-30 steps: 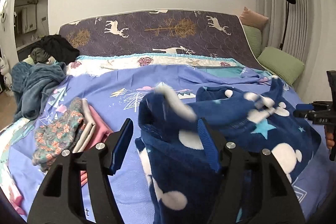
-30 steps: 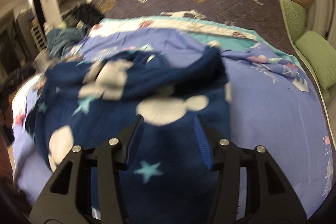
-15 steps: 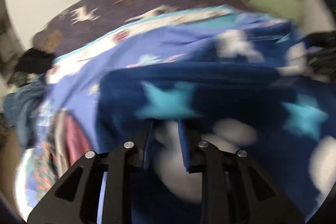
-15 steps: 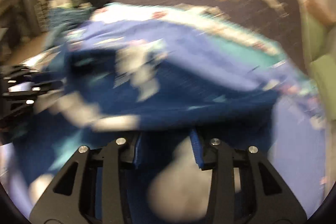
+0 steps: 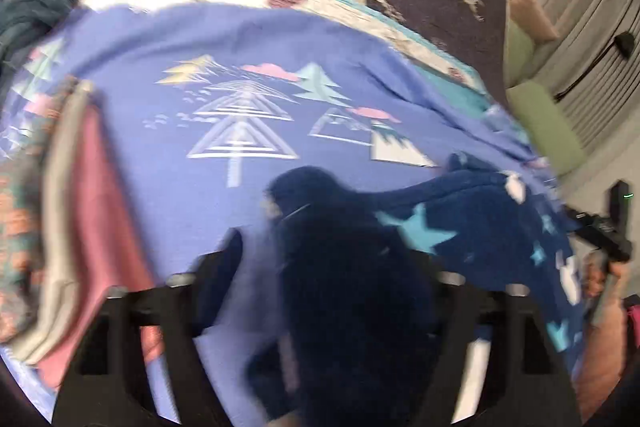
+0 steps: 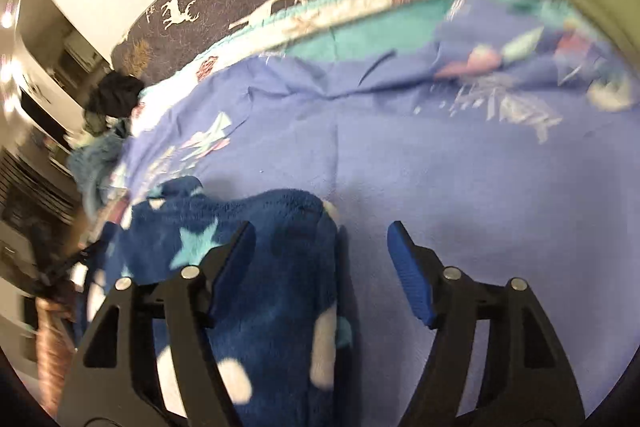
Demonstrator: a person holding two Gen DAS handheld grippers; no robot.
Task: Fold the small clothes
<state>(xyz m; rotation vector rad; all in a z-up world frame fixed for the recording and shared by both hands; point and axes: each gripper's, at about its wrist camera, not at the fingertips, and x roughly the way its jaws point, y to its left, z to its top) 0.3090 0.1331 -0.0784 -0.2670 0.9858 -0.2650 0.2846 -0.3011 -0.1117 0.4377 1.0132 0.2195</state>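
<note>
Garment: navy star-patterned fleece garment [image 6: 276, 267], plush, matt
Bedcover: lilac tree-printed cotton sheet [image 5: 280, 59], smooth
Pads: ribbed blue rubber gripper pads [image 6: 408, 275]

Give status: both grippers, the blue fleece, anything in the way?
Left gripper and right gripper: jaws opening, fleece between them. Blue star fleece down on the bedspread. Folded stack beside it, clear.

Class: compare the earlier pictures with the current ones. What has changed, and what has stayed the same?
The navy fleece garment, raised a second ago, now lies lower on the purple bedspread. Both grippers' jaws are opening: right gripper has let go; fleece remains between the left gripper jaws. The folded pile is unchanged.
</note>
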